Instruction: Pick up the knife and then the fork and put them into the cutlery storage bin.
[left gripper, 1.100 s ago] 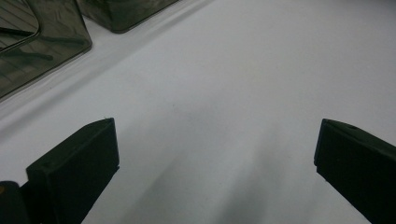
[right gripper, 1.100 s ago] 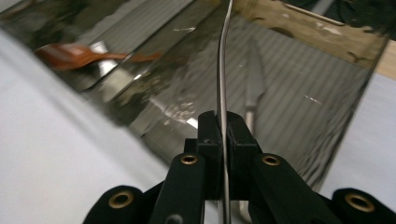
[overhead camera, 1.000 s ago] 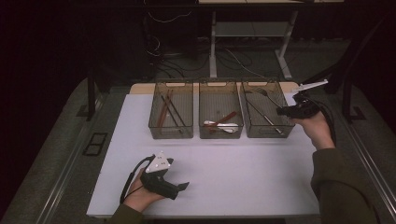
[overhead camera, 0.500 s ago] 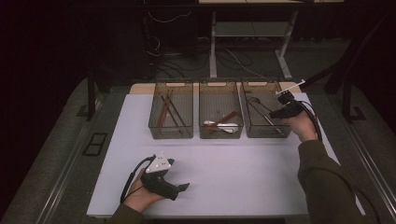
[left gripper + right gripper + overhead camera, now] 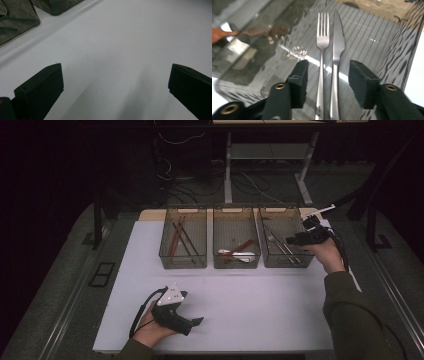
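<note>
My right gripper (image 5: 290, 240) hangs over the right-hand clear bin (image 5: 287, 262), pointing down into it. In the right gripper view its jaws (image 5: 328, 67) have just been opening and stand apart. A metal fork (image 5: 322, 42) and a table knife (image 5: 338, 42) lie side by side on the bin floor in the gap, and the pads touch neither. My left gripper (image 5: 196, 322) rests low on the white table near its front edge. Its jaws (image 5: 115, 80) are wide open over bare tabletop.
Three clear bins stand in a row at the back of the white table (image 5: 250, 300). The left bin (image 5: 182, 264) holds brown chopsticks (image 5: 176, 237). The middle bin (image 5: 236, 265) holds a white spoon (image 5: 240, 253) and a brown utensil. Table legs and cables lie beyond.
The right hand has moved left and slightly down, from beside the right bin to over it. The left hand and its gripper have stayed put.
</note>
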The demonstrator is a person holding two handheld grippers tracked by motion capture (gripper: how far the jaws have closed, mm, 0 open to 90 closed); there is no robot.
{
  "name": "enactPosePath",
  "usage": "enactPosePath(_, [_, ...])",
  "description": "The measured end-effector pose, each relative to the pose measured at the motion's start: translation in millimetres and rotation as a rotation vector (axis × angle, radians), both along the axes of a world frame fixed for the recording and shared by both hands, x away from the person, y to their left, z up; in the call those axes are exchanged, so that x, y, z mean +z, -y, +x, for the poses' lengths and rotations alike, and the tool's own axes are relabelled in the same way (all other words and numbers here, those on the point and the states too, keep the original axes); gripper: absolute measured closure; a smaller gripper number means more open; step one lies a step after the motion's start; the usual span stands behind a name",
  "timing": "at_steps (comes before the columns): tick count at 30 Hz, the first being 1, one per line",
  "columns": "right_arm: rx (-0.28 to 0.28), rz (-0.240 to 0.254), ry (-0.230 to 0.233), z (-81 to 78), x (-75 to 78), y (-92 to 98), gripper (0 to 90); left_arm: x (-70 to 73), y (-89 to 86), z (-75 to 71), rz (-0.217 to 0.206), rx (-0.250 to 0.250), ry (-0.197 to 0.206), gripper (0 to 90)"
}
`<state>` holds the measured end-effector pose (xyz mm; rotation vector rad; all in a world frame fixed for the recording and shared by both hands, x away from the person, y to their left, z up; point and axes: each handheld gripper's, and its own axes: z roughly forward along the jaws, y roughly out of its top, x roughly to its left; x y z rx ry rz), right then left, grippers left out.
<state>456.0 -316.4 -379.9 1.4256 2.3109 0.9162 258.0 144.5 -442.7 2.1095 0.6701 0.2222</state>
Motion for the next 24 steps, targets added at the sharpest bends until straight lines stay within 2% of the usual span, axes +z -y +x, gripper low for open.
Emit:
enactPosePath(6, [0.001,0.035,0.050,-9.2,9.3,1.5,36.6,0.0,-0.6,-0.4,0.001,0.003,0.000,0.0])
enactPosePath(11, [0.011,0.090,0.114,-27.7,15.1,2.3,30.3,0.8,-1.0,0.5,-0.008,0.011,0.002,0.0])
enactPosePath(13, [0.020,0.097,0.133,-35.5,16.3,2.6,28.4,0.9,-1.0,0.5,-0.009,0.014,0.001,0.0])
enactPosePath(18, [0.066,0.135,0.173,-57.0,17.0,2.0,23.6,1.4,-1.1,1.4,-0.011,0.017,0.001,0.0])
enactPosePath(24, [0.132,0.187,0.196,-85.3,10.3,-3.8,19.4,0.5,-2.0,2.0,-0.012,0.018,-0.002,0.0])
